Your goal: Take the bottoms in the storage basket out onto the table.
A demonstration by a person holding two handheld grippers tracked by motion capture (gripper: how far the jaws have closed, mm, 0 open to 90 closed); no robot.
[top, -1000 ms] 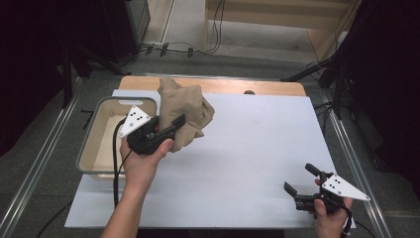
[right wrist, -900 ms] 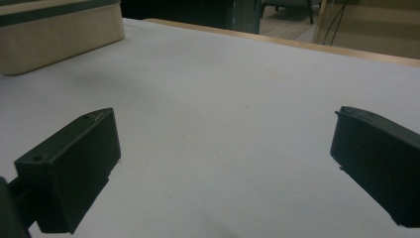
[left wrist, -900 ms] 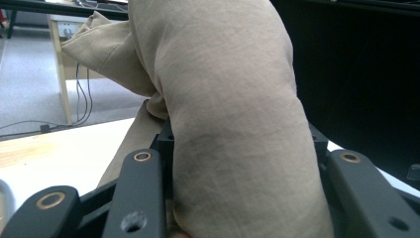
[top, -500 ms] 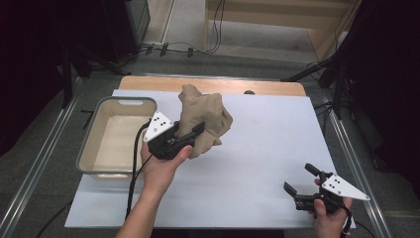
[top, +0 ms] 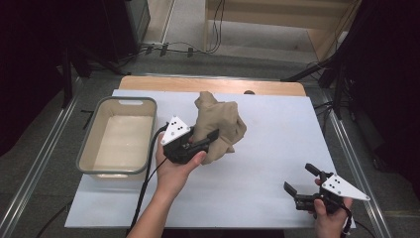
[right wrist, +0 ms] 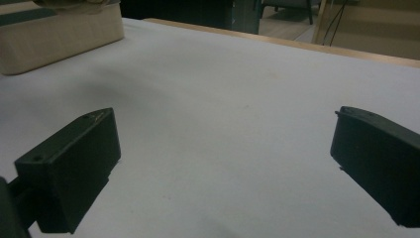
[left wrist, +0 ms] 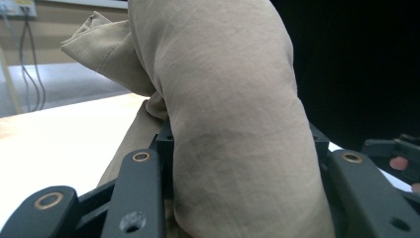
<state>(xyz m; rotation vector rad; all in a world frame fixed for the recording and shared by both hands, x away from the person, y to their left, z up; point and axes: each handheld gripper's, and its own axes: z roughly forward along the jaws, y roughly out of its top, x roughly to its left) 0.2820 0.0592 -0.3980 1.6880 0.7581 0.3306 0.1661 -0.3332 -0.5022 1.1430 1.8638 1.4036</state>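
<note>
A crumpled tan cloth (top: 221, 120) hangs bunched in my left gripper (top: 210, 142), held over the white table top just right of the bin. In the left gripper view the cloth (left wrist: 233, 124) bulges up between the two black jaws, which press on it from both sides and are partly hidden by it. My right gripper (top: 298, 178) sits low near the front right edge of the table. Its jaws stand wide apart with nothing between them, as the right gripper view (right wrist: 223, 163) shows.
A beige plastic bin (top: 119, 102) stands at the left of the table and looks empty; its wall (right wrist: 59, 39) is at the far left of the right gripper view. The white mat (top: 267, 163) lies between the two grippers. Cables run across the floor behind the table.
My left gripper has carried the cloth to the right, from beside the bin toward the middle of the table, and slightly down. The right gripper has stayed put.
</note>
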